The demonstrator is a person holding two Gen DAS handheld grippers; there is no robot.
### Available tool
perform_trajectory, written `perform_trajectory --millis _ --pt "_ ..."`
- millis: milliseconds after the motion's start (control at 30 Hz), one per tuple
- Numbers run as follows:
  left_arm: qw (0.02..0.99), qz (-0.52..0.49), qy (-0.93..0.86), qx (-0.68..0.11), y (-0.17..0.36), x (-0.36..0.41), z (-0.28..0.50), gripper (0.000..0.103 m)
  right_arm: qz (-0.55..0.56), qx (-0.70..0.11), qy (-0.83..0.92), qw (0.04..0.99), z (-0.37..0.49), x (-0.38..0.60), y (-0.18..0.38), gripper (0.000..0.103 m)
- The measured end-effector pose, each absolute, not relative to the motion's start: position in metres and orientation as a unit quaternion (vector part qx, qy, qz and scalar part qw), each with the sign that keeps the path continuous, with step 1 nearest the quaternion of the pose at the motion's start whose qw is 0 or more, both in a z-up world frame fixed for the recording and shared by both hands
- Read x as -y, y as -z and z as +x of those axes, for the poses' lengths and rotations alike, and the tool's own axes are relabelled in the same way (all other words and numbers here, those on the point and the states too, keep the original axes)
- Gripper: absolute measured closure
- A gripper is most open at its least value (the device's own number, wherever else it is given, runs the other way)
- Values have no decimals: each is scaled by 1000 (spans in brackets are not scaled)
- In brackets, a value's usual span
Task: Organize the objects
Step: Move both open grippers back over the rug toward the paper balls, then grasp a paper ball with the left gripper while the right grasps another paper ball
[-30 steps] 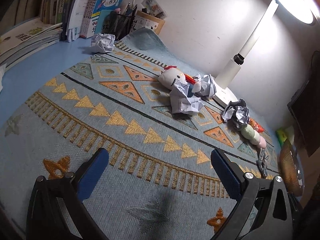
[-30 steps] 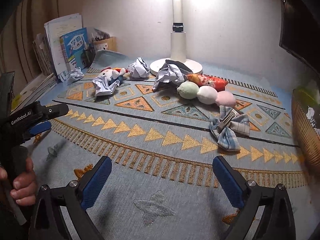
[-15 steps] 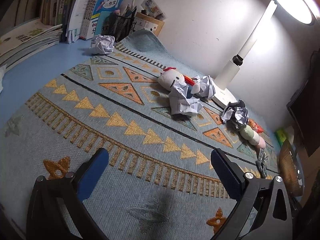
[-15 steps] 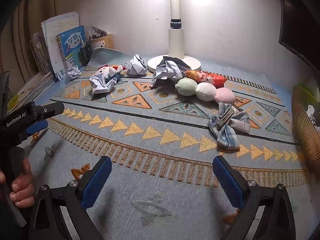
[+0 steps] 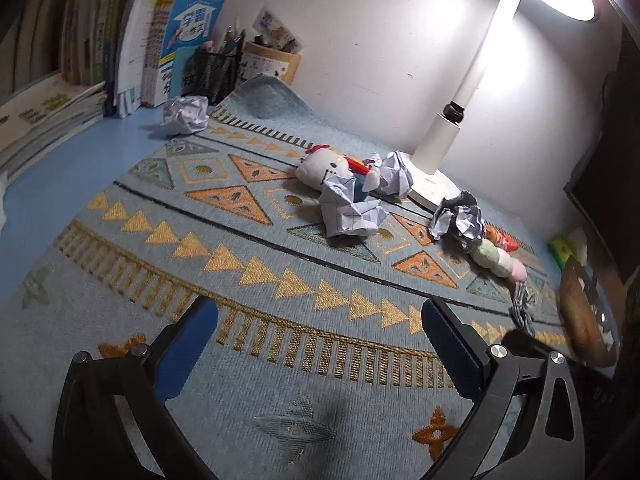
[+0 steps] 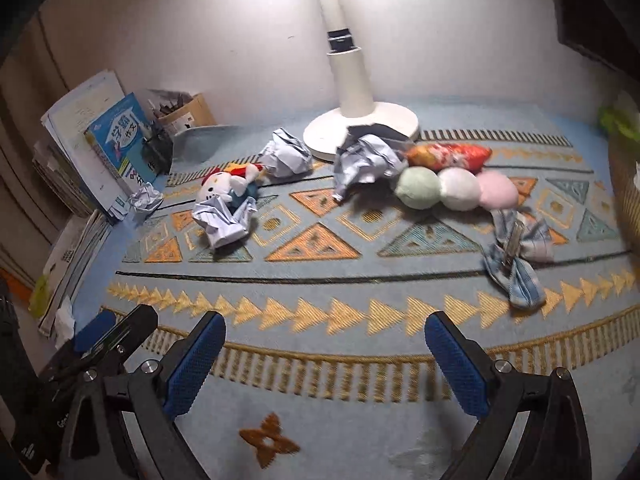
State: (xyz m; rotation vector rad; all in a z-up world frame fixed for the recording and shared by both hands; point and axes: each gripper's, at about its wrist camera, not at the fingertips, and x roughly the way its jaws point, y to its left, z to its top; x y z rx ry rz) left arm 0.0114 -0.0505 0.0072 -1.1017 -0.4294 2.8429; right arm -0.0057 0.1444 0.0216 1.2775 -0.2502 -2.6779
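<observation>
Right, both views have pushed in over the last second: the clutter sits larger and closer than it did, and the right view has swung left so the left gripper now pokes in at its near-left edge. Nothing on the mat has been touched or shifted.

Left gripper: fingers spread wide, nothing between them, hovering over the near half of the mat. Right gripper: same, released and empty.

Where the stuff is:
- Far left, off the mat by the books: one paper ball.
- Mid-far: white plush doll with a crumpled sheet lying against its near side.
- Another paper wad just left of the lamp base; a bigger dark-and-white wad overlaps the base's near edge.
- Right of that: three-ball plush (green, white, pink) with a red-orange snack packet behind it, touching or nearly.
- Near right: plaid bow clip, apart from the rest.
- Wicker basket at the right edge, probably your drop point, though I can't confirm what goes in it.

My read: you're still on approach, no pick started. The bow clip is nearest your right gripper and sits clear, so it's the easy first grab. The sheet on the doll is the awkward one; close too deep and you'll likely drag the doll along.
</observation>
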Motion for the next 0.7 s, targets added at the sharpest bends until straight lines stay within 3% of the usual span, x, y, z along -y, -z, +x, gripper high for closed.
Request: perform_trajectory --millis 200,433,700 --pt "34 -343 -937 49 -33 94 -12 1 439 83 888 111 -51 -81 -18 3" --pt "-15 -360 -930 69 -26 185 -88 1 438 64 891 102 -92 -47 13 3" --pt "-17 -408 -910 70 9 199 -190 1 445 59 890 77 -119 -35 23 7"
